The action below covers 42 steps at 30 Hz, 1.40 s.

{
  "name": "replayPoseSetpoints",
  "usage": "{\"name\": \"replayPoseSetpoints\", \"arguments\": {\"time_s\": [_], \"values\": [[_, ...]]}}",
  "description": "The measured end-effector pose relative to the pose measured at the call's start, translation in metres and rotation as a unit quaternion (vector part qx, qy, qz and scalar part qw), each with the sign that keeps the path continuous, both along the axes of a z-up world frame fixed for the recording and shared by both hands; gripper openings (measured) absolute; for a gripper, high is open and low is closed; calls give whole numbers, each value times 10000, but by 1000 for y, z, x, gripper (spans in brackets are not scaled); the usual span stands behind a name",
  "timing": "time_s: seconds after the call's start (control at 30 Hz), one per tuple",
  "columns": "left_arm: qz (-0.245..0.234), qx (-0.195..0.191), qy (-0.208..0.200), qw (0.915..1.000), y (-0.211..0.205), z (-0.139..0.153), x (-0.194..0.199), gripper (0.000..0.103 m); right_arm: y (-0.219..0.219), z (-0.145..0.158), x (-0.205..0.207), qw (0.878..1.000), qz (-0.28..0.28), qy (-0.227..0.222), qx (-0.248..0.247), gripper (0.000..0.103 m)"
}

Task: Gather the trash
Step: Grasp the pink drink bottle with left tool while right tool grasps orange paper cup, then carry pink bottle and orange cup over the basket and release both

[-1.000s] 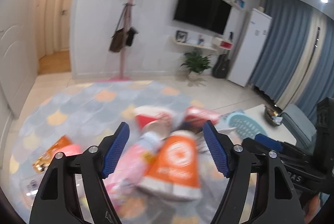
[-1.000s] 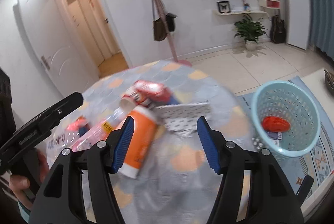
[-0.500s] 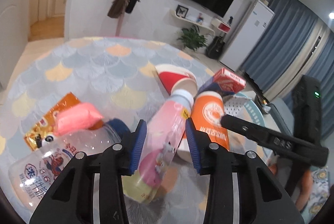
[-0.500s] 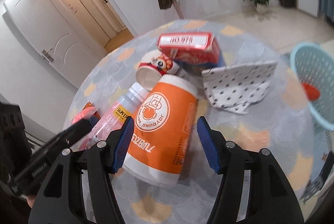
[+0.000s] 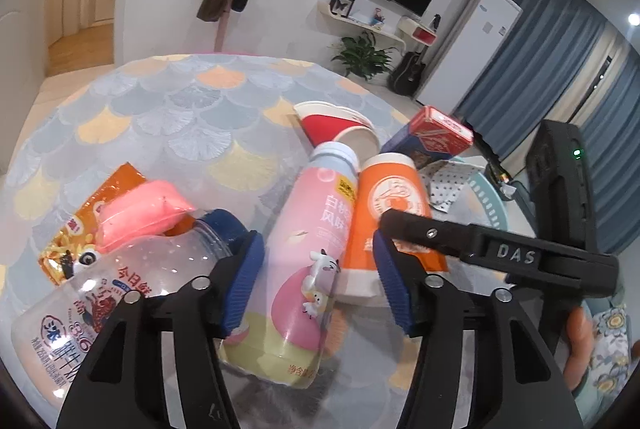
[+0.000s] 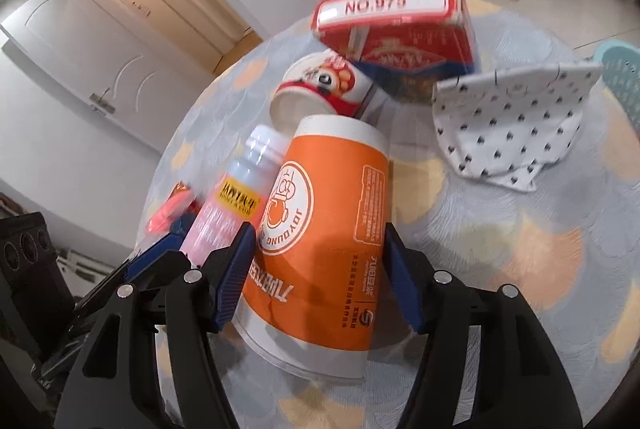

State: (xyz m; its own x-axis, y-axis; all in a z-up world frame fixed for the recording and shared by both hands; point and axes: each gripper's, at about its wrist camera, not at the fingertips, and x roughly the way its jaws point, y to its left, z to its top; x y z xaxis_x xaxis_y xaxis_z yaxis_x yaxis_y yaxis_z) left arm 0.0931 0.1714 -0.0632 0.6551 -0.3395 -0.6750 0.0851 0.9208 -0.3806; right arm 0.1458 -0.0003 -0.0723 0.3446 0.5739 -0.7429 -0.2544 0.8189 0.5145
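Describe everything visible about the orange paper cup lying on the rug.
The orange paper cup looks like printed paper: orange wall, white bands at both ends, a round white cartoon logo and white lettering. It lies on its side on the scale-patterned rug, wider end toward the right wrist camera, seemingly uncrushed. The pink bottle lies alongside, apparently touching it; the red-and-white cup sits just beyond. The right gripper straddles it, pads at its sides, contact unclear.

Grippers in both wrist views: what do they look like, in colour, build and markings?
Both are alike: the left gripper and right gripper have matte black plastic arms with cut-out openings and silver screws, and fingers tipped with ribbed dark blue pads. The right gripper's side bears raised "DAS" lettering, and its black body carries a small green light.
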Motion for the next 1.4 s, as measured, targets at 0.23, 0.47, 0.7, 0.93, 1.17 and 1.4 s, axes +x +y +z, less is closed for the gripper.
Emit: {"name": "replayPoseSetpoints", "arguments": {"time_s": [0.23,0.47,0.7,0.93,1.17,1.4], "values": [[-154,-66,47,9998,-9,4,0,66,-23,7,-18,9997,31,-191,-146,57],[-28,583,341,9977,-38,2,19,67,-37,25,-41,9906,80,-915,-1013,55],[-172,827,901,9923,-52,-18,40,63,-39,39,-53,9826,186,-1347,-1263,53],[-81,180,732,9971,-46,-21,28,46,-40,48,-64,9779,296,-1602,-1308,52],[-264,-853,124,9959,-35,0,-6,46,-47,70,-71,9738,169,-1906,-1225,52],[-370,-850,-501,9944,-49,40,-33,46,-80,99,-75,9658,-283,-2283,-1192,52]]}}
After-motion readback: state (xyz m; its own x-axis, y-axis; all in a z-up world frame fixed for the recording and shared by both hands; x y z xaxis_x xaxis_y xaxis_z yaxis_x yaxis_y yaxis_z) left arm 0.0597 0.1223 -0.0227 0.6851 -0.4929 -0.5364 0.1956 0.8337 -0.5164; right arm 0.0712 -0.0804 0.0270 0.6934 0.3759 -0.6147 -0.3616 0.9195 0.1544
